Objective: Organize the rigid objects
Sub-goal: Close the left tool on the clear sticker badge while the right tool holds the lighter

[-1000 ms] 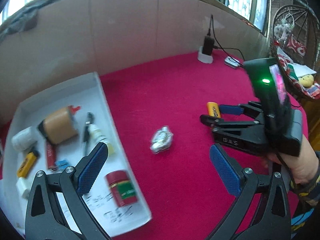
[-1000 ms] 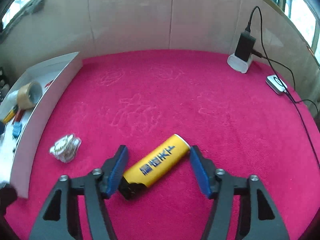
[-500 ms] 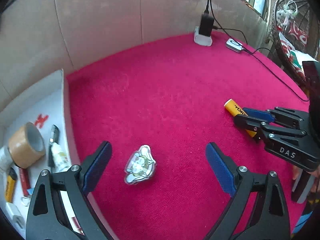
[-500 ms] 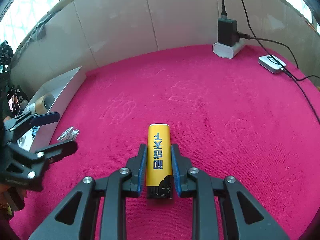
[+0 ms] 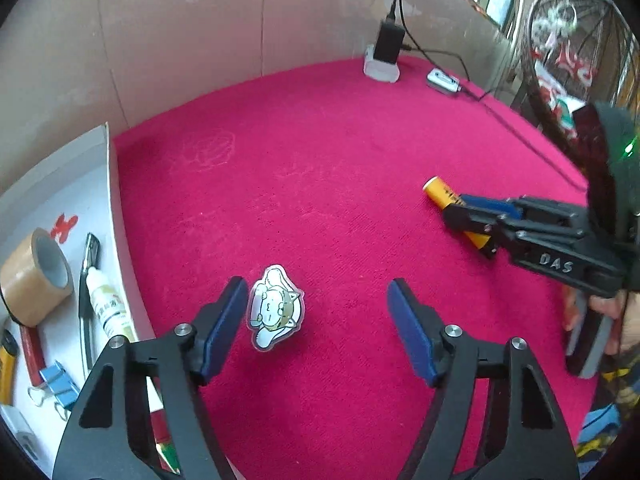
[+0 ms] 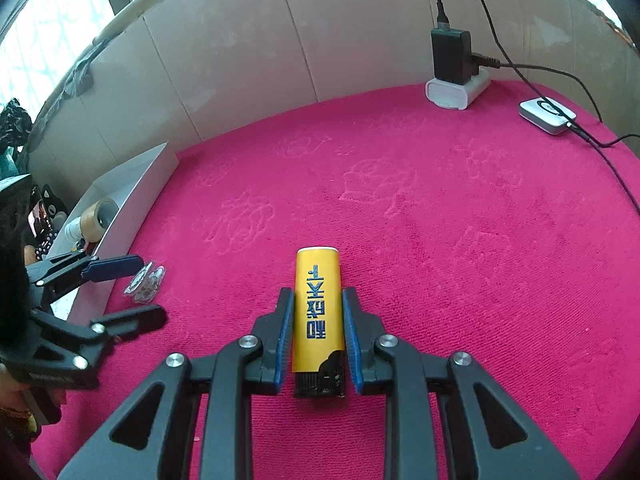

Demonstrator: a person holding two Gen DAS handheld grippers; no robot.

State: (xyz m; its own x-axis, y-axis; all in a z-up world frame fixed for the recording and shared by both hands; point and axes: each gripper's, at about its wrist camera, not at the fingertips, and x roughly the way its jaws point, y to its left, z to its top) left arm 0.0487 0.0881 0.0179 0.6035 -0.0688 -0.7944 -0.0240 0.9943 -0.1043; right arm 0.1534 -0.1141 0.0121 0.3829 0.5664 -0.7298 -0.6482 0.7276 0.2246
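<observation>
Low in the frame: the yellow lighter (image 6: 318, 312) is held tight by the right gripper (image 6: 318, 334).
Lower left: the left gripper (image 5: 316, 320), just closing, is not yet shut on the cat badge (image 5: 275, 307); it should be centred first.

Lighter (image 5: 456, 211) half hidden behind right gripper (image 5: 470, 216); tray (image 5: 108, 184) cut off at left edge; print on bottle (image 5: 106, 308) unreadable.

Both wrist cams: close, angled down.
</observation>
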